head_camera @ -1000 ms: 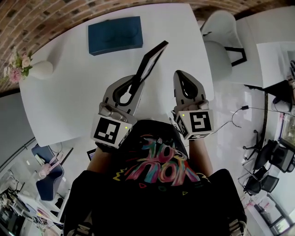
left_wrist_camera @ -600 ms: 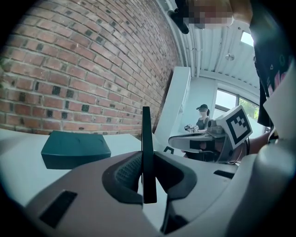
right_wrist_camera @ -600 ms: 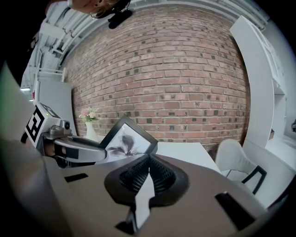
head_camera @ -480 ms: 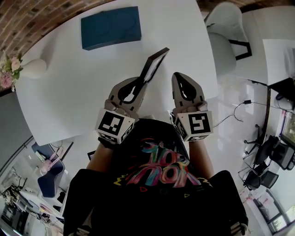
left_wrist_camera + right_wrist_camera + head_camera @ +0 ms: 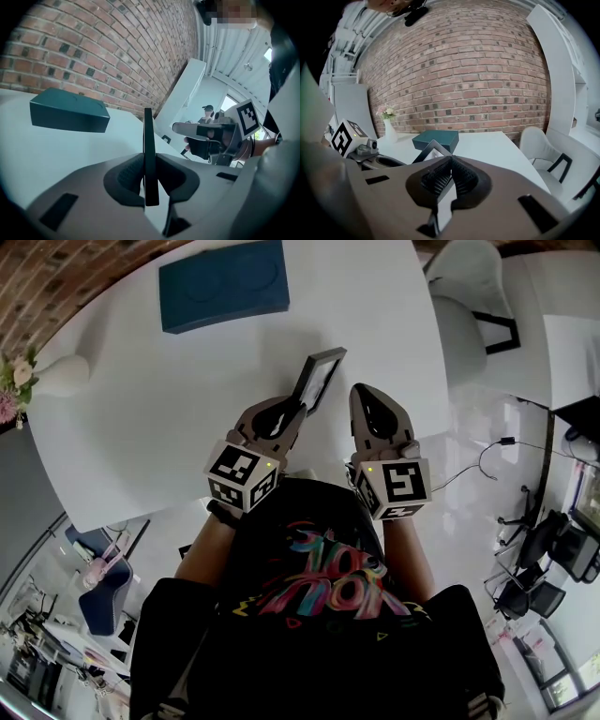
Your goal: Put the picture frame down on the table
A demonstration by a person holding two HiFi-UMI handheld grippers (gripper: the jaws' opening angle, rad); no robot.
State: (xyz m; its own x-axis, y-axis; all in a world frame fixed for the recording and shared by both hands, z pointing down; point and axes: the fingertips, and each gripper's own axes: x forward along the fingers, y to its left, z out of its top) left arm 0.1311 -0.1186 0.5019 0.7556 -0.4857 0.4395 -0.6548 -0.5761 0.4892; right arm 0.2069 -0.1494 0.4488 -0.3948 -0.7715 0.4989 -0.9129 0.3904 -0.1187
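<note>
My left gripper [image 5: 289, 411] is shut on the near edge of a black picture frame [image 5: 321, 378], which slants away from me over the white table [image 5: 141, 418]. In the left gripper view the frame [image 5: 148, 140] shows edge-on and upright, pinched between the two jaws of that gripper [image 5: 149, 164]. Whether the frame touches the table cannot be told. My right gripper [image 5: 364, 395] sits just right of the frame, shut with nothing between its jaws [image 5: 450, 164]. The frame's corner [image 5: 431, 149] shows just beyond it.
A dark teal box [image 5: 222, 282] lies at the table's far side. A white vase with pink flowers [image 5: 56, 376] stands at the left edge. A white chair [image 5: 464, 315] stands off the table's right corner. A brick wall runs behind the table.
My left gripper has shifted right, closer to the right gripper, with the frame still in it. The frame now looks shorter and less raised. The right gripper has hardly moved.
</note>
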